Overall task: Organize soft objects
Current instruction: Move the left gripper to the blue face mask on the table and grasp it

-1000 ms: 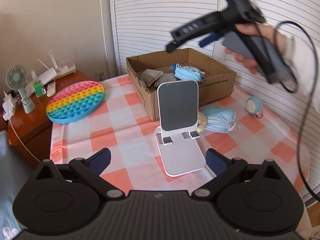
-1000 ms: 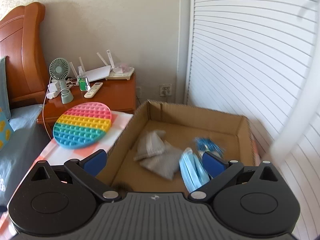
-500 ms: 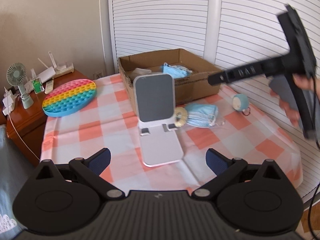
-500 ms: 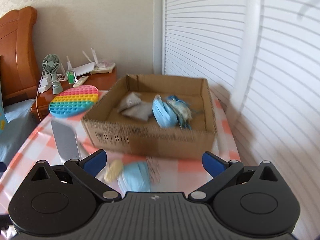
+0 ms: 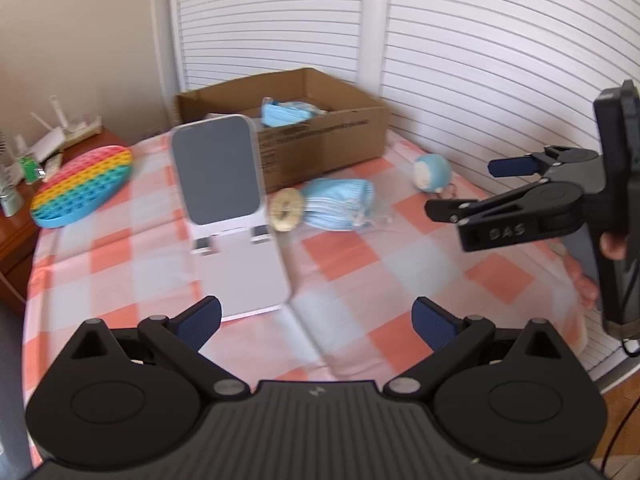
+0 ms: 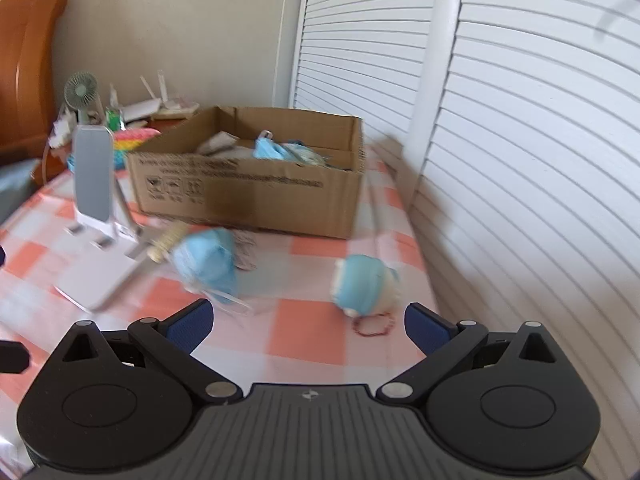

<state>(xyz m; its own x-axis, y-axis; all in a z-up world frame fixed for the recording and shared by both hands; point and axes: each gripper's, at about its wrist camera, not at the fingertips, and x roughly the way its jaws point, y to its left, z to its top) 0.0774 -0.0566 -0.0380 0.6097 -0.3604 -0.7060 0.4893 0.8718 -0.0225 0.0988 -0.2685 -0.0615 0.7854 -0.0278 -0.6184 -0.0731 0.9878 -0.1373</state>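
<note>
Your right hand-held gripper point(image 6: 307, 316) has pulled back from the cardboard box point(image 6: 248, 196), wide open, empty; blue plush toy point(image 6: 364, 286) lies ahead. Left hand-held gripper point(image 5: 316, 318) gapes empty behind the phone stand point(image 5: 228, 208).

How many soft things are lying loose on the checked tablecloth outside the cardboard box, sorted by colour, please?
Light blue: 2, the bundle of face masks and the round plush toy.
Cream: 1, the small ring-shaped item beside the phone stand.
Total: 3.
</note>
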